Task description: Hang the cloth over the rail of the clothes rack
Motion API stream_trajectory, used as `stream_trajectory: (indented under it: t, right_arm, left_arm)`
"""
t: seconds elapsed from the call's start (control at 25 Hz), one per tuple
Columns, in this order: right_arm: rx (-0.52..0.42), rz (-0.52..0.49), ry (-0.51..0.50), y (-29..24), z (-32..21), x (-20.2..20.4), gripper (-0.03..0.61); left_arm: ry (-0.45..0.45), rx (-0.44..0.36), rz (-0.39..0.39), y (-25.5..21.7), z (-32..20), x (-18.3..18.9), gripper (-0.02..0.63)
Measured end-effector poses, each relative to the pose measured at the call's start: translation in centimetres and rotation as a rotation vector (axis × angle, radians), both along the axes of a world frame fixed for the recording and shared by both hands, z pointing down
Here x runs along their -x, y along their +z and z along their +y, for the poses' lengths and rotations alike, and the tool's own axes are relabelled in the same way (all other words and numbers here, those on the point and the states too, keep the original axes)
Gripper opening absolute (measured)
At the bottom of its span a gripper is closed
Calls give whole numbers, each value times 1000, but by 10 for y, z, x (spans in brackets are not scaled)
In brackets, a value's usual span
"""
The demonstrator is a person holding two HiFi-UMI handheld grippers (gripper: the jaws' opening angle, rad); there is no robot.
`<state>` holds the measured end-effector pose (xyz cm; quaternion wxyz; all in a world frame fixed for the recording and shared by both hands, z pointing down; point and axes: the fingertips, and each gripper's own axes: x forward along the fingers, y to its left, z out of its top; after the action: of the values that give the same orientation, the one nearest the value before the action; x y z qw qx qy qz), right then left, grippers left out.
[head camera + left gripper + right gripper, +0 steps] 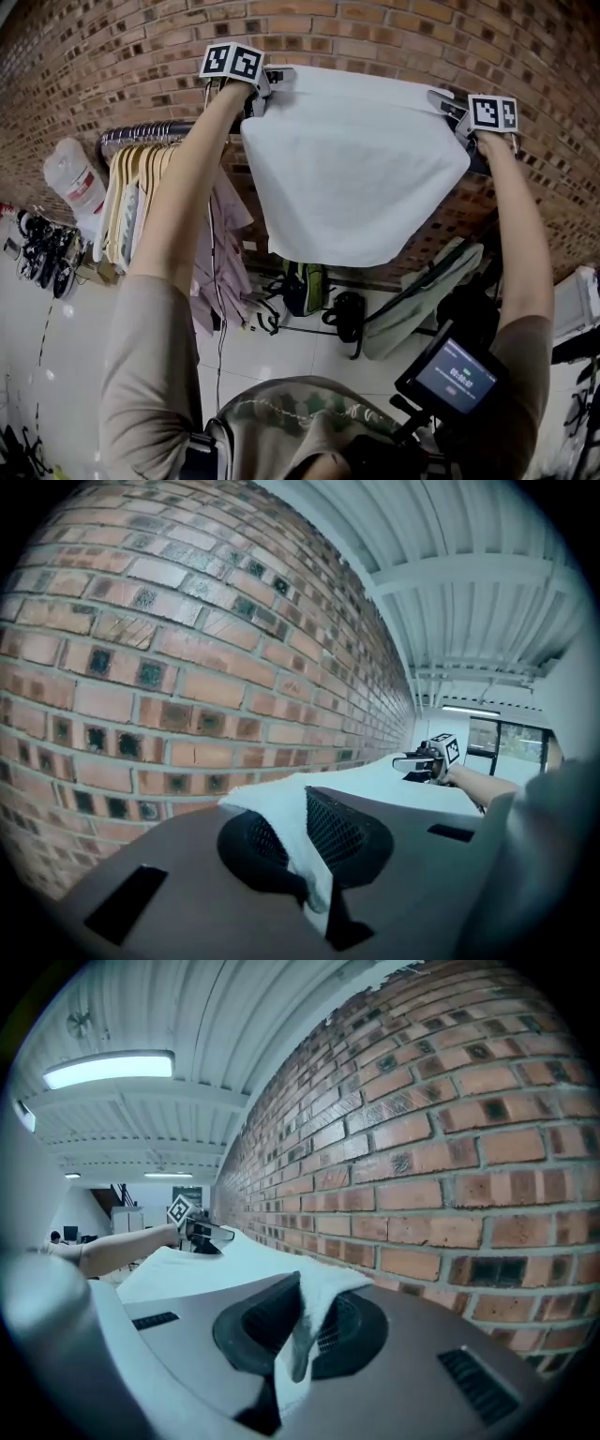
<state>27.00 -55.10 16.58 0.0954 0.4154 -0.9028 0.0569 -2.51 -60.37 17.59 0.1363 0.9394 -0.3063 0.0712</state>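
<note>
A white cloth (352, 178) is stretched out between my two grippers in front of the brick wall and hangs down in a wide flap. My left gripper (267, 82) is shut on its upper left corner, my right gripper (445, 105) on its upper right corner. The rack's metal rail (141, 131) shows to the left, below the left gripper; the cloth hides its middle stretch. In the left gripper view the jaws (302, 808) pinch a fold of cloth (272, 813). In the right gripper view the jaws (302, 1302) clamp the other corner (323, 1283).
Wooden hangers with garments (131, 187) crowd the rail's left end beside a white bag (75, 183). Shoes (42, 253) and bags (305, 286) lie on the floor below. The brick wall (394, 37) stands close behind. A small screen (455, 375) sits near my right arm.
</note>
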Motion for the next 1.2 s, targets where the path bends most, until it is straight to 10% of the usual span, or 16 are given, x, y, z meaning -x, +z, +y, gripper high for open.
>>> stream_trajectory:
  t: [0.6,0.76,1.2]
  right_arm:
    - [125,-33,-34,21,-2,7,17]
    - [109,-114,-45,9,0,5,23]
    - [100,-196,79,3,-9,-24,166]
  left_arm:
    - [2,61,-135,31,2,-12,21]
    - [62,98,-54,28,10,-21,151]
    - [106,167,-97,43,14,-17,156]
